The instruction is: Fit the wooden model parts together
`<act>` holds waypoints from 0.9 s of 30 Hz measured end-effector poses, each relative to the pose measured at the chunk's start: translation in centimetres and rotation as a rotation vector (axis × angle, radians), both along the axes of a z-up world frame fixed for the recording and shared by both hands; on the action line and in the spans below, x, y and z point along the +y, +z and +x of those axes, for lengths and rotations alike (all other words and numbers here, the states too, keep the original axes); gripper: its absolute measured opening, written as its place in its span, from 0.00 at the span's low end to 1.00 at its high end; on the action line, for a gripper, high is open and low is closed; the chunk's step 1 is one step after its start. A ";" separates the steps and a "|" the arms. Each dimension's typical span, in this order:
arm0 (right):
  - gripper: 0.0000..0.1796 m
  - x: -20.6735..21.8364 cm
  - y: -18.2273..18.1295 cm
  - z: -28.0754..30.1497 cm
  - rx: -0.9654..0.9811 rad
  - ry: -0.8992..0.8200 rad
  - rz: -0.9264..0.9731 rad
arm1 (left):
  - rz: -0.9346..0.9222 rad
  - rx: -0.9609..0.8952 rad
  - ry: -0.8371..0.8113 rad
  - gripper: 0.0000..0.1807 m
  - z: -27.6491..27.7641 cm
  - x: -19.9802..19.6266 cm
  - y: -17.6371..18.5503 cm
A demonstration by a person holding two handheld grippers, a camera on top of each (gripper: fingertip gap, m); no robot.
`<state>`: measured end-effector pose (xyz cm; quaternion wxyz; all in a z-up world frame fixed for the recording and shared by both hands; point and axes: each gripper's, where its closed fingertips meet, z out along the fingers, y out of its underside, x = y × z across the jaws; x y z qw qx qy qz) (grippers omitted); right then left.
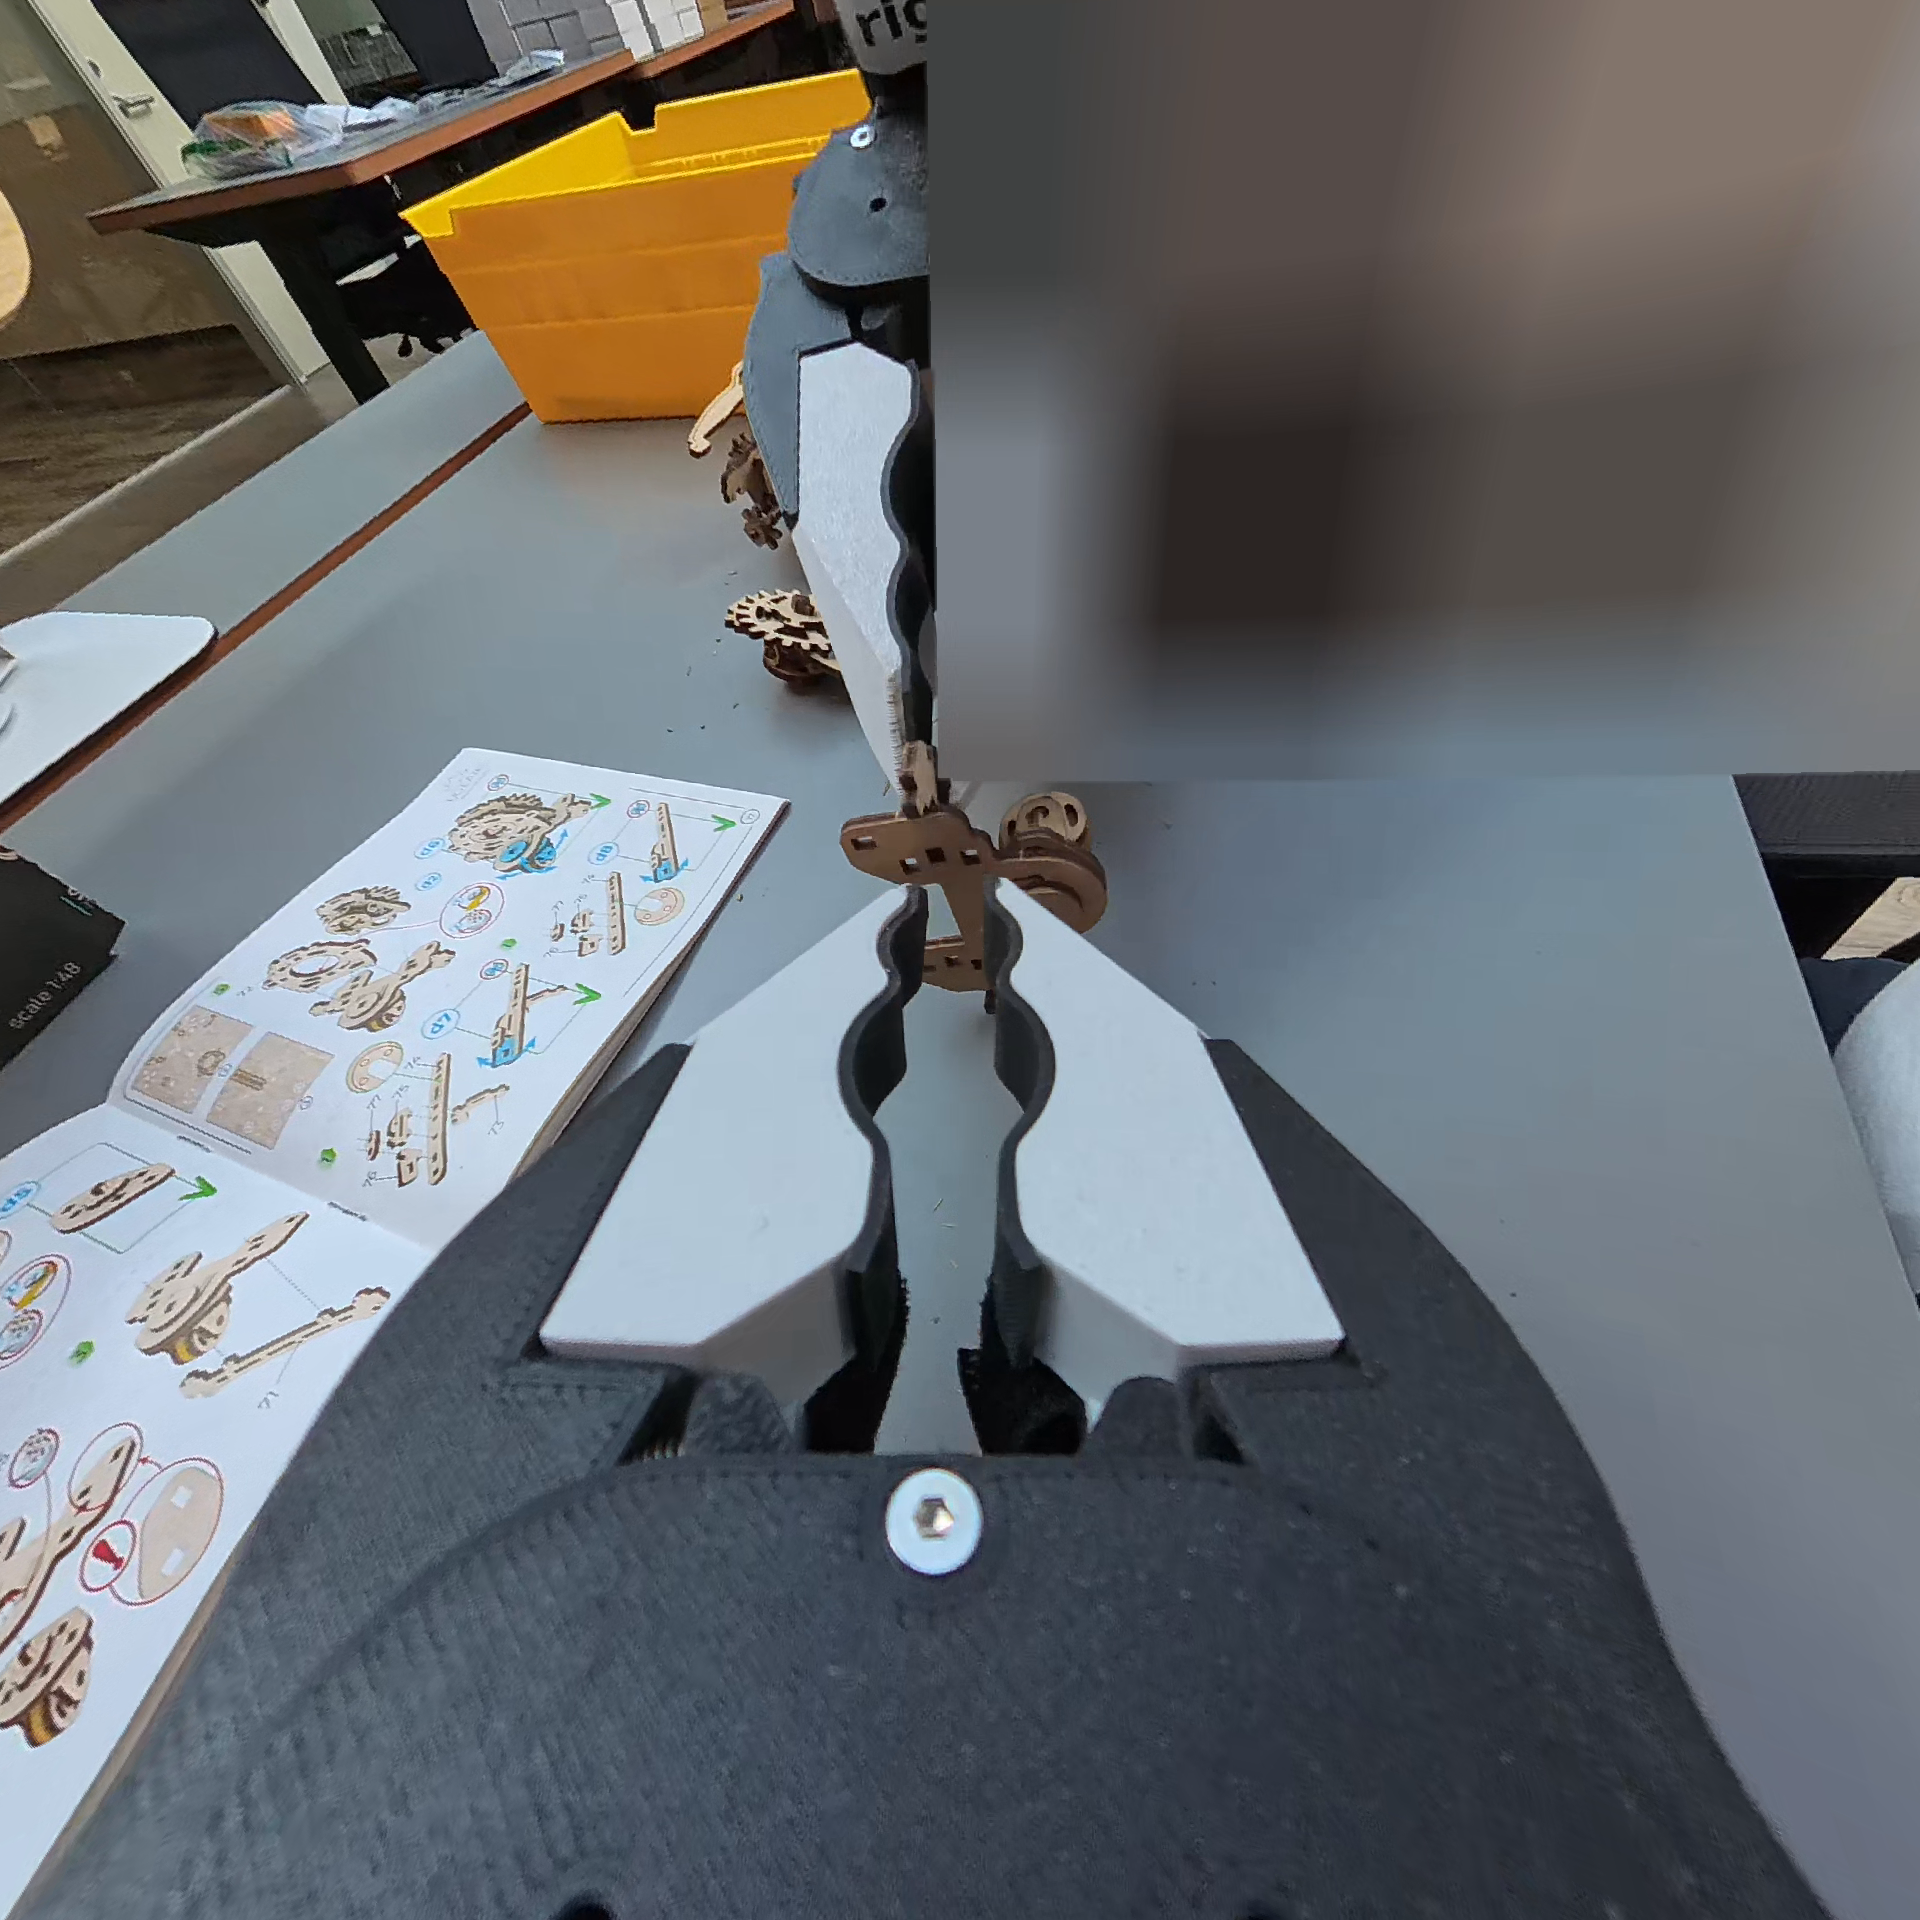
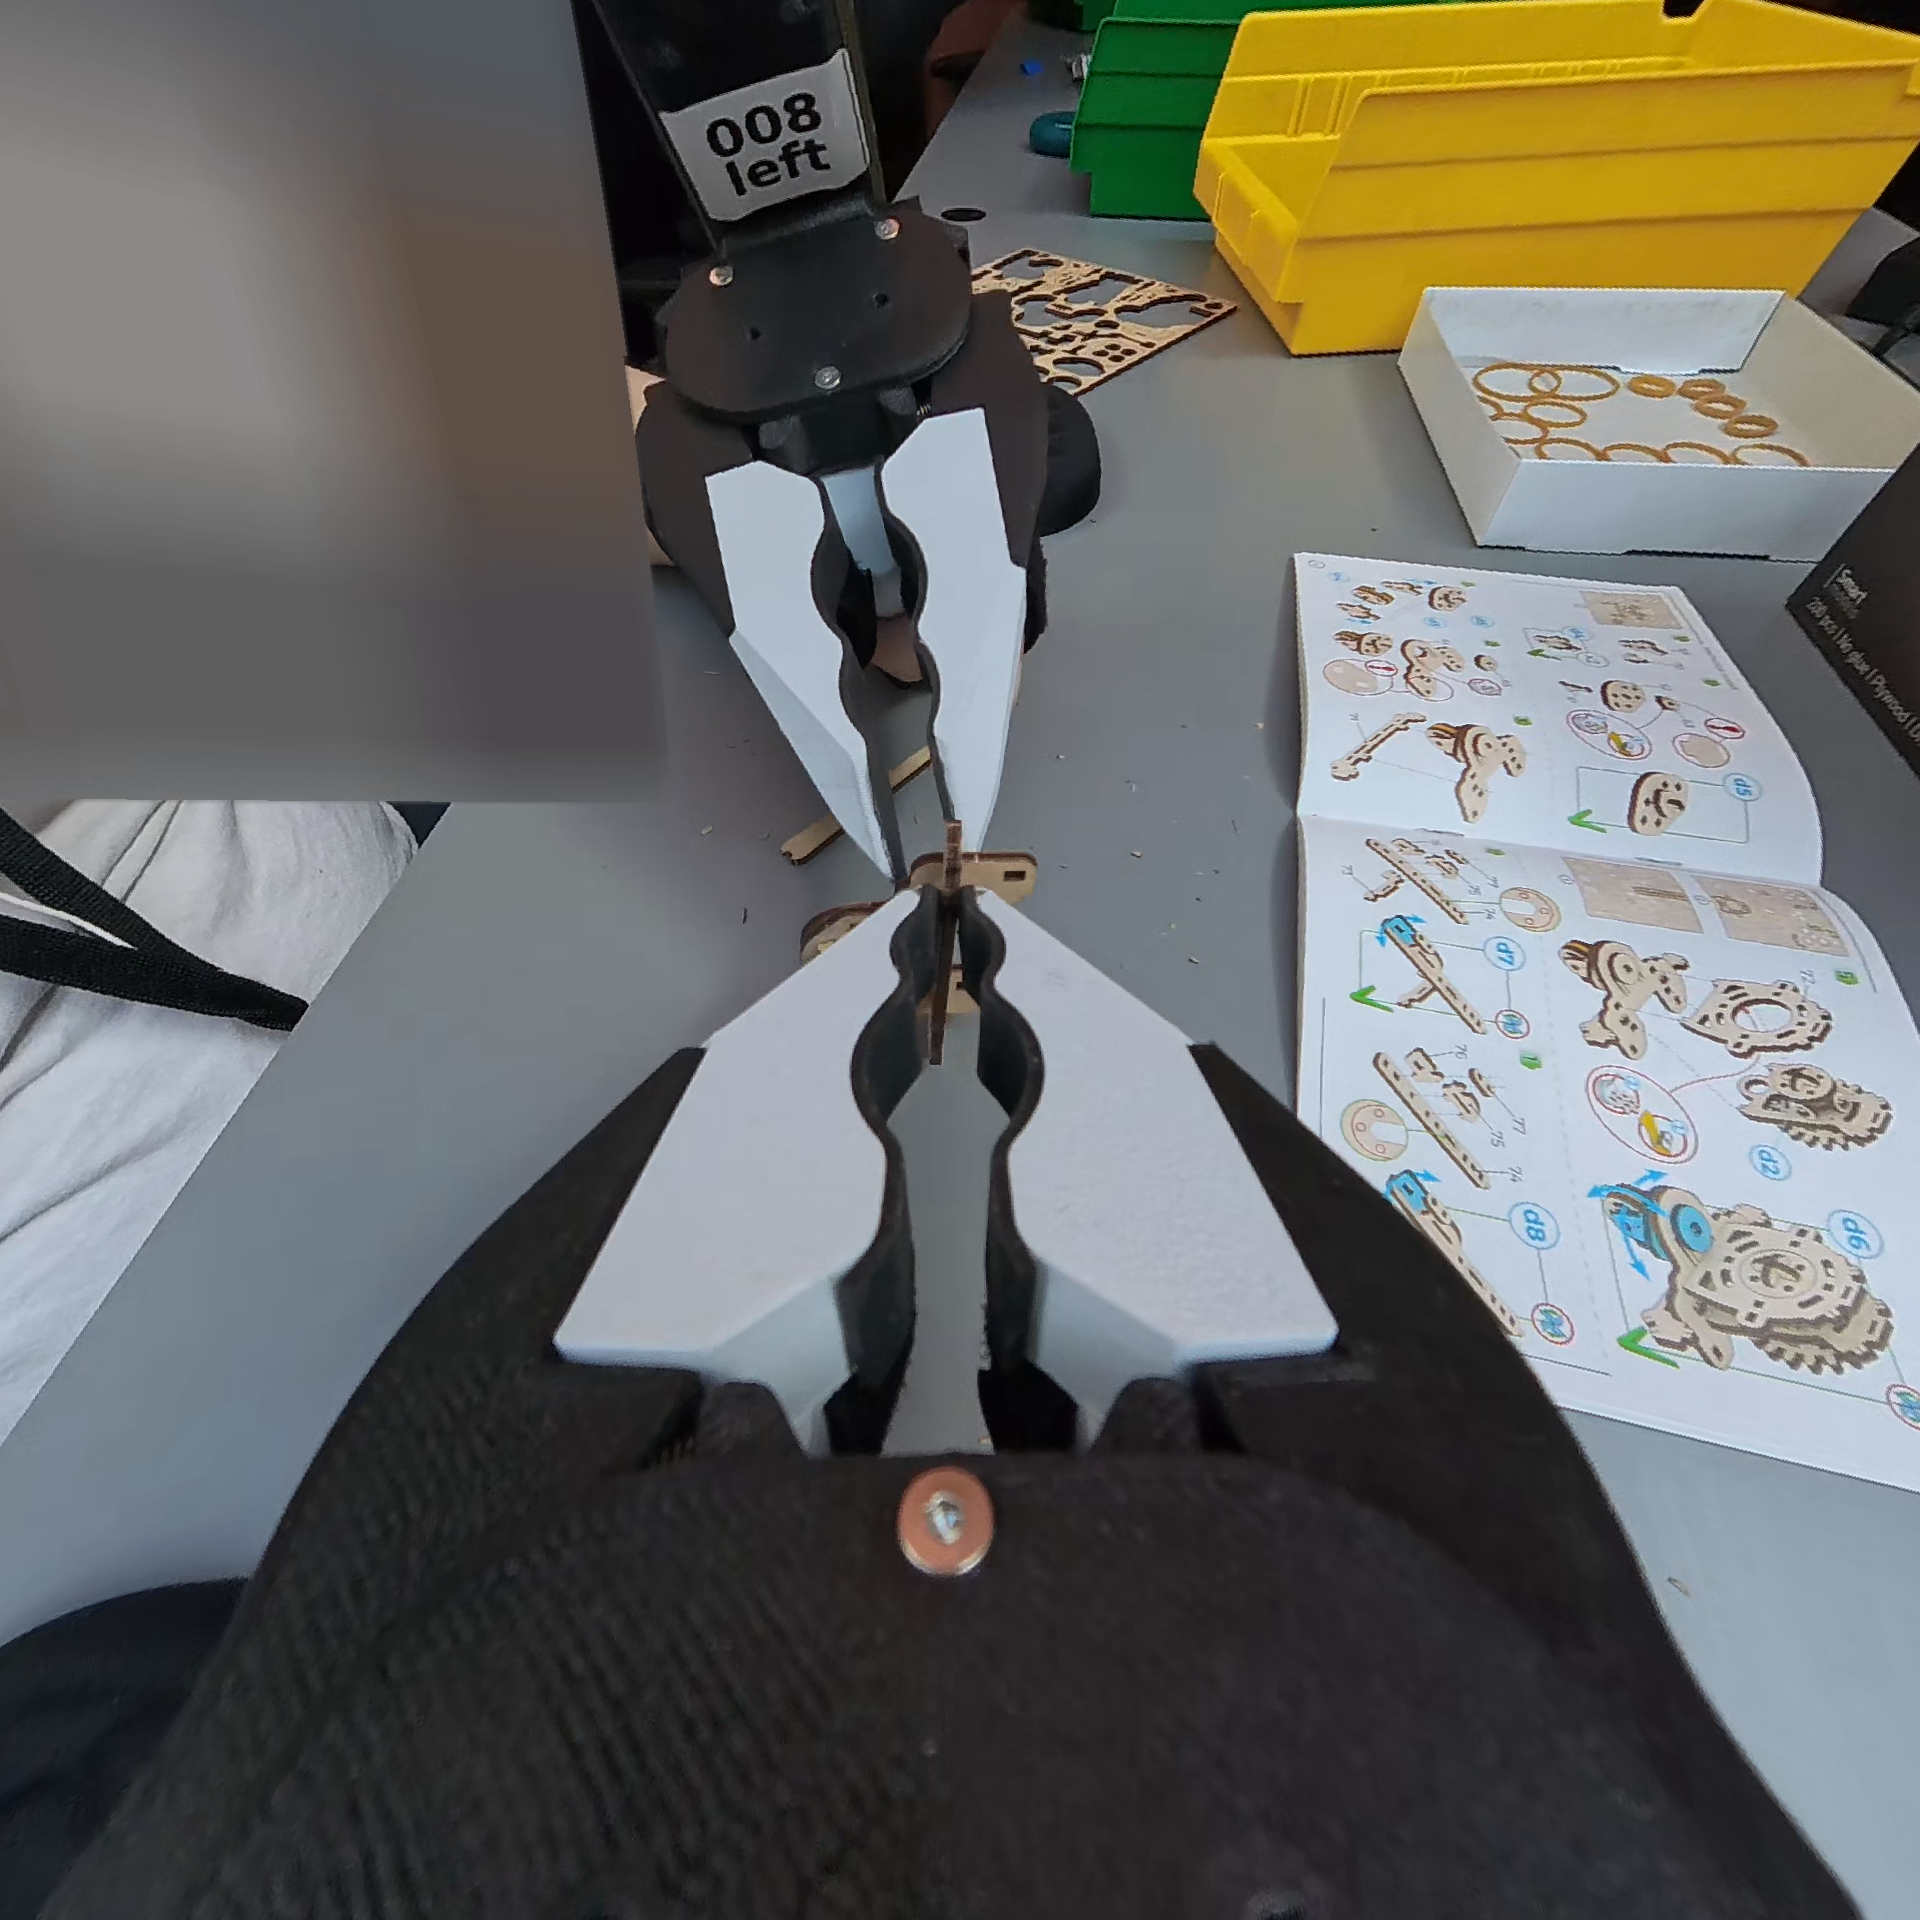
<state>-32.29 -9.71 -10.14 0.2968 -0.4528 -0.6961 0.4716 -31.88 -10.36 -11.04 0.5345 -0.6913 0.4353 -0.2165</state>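
My left gripper (image 1: 951,902) is shut on a flat wooden plate (image 1: 925,847) with square holes and holds it above the grey table (image 1: 1351,1039). My right gripper (image 1: 912,743) comes down from the far side, shut on a thin notched wooden piece (image 1: 916,777) whose end touches the plate's top edge. In the right wrist view my right gripper (image 2: 940,909) pinches that piece (image 2: 938,997) edge-on. The left gripper (image 2: 914,857) faces it, with the plate (image 2: 992,868) crosswise between the two tips. A round wooden sub-assembly (image 1: 1055,857) lies just behind.
An open instruction booklet (image 2: 1558,935) lies beside the grippers. Yellow bins (image 2: 1558,156), green bins (image 2: 1153,104), a white box of wooden rings (image 2: 1621,436), a cut-out plywood sheet (image 2: 1091,301) and a black box (image 2: 1870,644) stand farther off. Wooden gears (image 1: 779,629) lie near the yellow bin (image 1: 623,270). The grippers are tip to tip, or close to it.
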 end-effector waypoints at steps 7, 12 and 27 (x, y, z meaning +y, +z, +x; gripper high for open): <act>0.01 -0.2 -0.1 0.0 -0.008 0.012 0.000 | 0.039 0.039 0.010 0.05 0.3 0.2 -0.2; 0.01 -0.3 -0.4 0.0 -0.023 0.014 0.026 | 0.062 0.040 0.014 0.05 0.4 0.3 -0.1; 0.00 -0.5 -1.6 0.1 -0.097 -0.004 0.142 | 0.076 0.031 0.004 0.03 0.5 0.1 0.1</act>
